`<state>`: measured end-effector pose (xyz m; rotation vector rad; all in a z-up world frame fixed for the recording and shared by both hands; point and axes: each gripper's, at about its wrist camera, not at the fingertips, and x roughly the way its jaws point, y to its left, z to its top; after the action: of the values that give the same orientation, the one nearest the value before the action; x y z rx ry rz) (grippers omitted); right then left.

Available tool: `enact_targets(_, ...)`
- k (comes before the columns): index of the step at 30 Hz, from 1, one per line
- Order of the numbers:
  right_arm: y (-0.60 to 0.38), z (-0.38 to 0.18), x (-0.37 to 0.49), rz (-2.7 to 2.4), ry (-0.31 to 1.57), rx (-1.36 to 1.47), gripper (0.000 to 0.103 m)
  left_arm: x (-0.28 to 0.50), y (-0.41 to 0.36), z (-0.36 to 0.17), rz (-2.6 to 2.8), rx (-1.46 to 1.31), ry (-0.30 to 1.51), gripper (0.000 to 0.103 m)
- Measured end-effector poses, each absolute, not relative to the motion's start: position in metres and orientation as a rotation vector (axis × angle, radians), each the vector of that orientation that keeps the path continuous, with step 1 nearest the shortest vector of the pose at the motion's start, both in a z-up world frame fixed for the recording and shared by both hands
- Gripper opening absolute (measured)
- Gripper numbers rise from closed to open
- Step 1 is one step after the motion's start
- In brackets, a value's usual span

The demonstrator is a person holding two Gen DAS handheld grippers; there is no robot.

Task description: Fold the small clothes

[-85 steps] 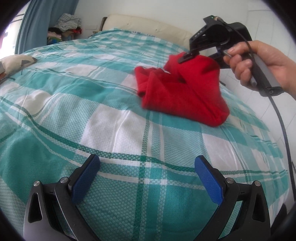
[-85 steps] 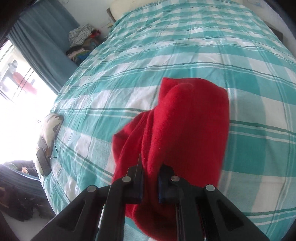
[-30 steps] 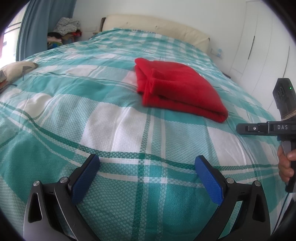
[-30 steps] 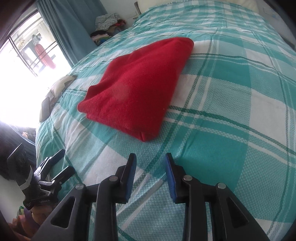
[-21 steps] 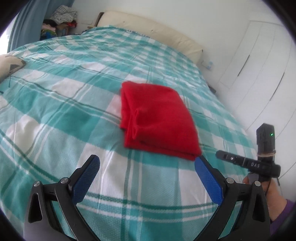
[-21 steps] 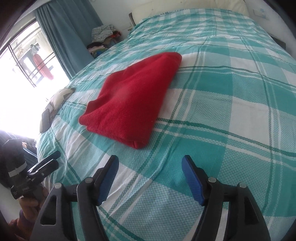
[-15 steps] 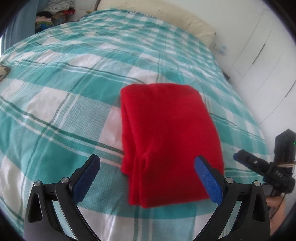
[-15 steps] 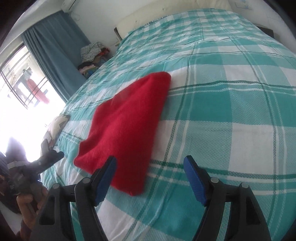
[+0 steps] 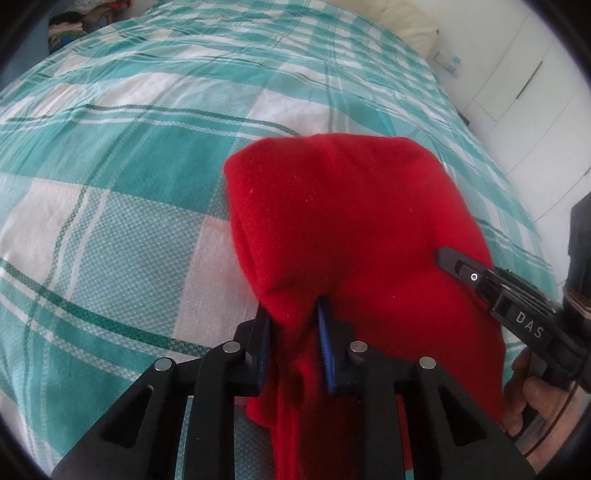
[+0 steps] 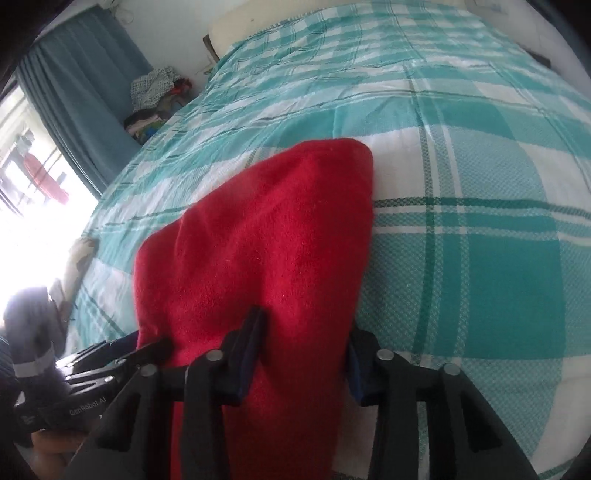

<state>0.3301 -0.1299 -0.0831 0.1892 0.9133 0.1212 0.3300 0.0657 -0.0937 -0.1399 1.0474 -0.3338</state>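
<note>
A teal plaid bedspread [image 9: 140, 155] spreads ahead of the jaws. Far ahead lies a cream headboard [image 10: 280, 14]; ahead-left, blue curtains [image 10: 77, 99] and piled laundry [image 10: 155, 96].

Right claw [image 10: 303, 354] astride near edge of red folded garment [image 10: 266, 251] on teal plaid bedspread [image 10: 480, 184]; left claw [image 10: 147, 349] at its left edge.

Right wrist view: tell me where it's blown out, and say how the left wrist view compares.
Right wrist view: the window at the left edge is washed out to white, swallowing detail beside the curtain; the red garment stays evenly lit. Left wrist view: no such glare, only bright white cupboards; fisheye bending curves the plaid bedspread lines.
</note>
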Motion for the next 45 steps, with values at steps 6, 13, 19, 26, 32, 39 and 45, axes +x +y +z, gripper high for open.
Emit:
enact_targets(6,-0.108,-0.031,0.3,0.145,0.74,0.042,0.021,0.309,0.067,-0.034,-0.38,-0.151,0.92,0.013)
enact_targets(13,-0.119,0.06,0.277,0.176,0.542,0.061,0.021,0.301,0.064,0.059,-0.452,-0.159,0.75,0.01)
enact_targets(19,-0.14,0.049,0.282,0.167,0.636,0.097,0.03,0.303,0.046,0.018,-0.402,-0.087,0.878,0.063)
enact_targets(26,-0.214,-0.025,0.215,-0.018,0.782,0.119,0.073,0.236,0.05,-0.009,-0.293,-0.013,0.78,0.091)
enact_targets(32,-0.229,0.004,0.155,-0.016,0.711,0.106,0.09,0.181,0.026,0.012,-0.193,0.119,0.664,0.102)
enact_targets(39,-0.2,0.006,0.127,0.067,0.763,0.082,0.097,0.159,0.028,0.013,-0.18,0.066,0.724,0.102)
enact_targets(45,-0.181,-0.004,0.12,0.122,0.789,0.088,0.097,0.164,0.039,-0.001,-0.198,-0.013,0.794,0.102)
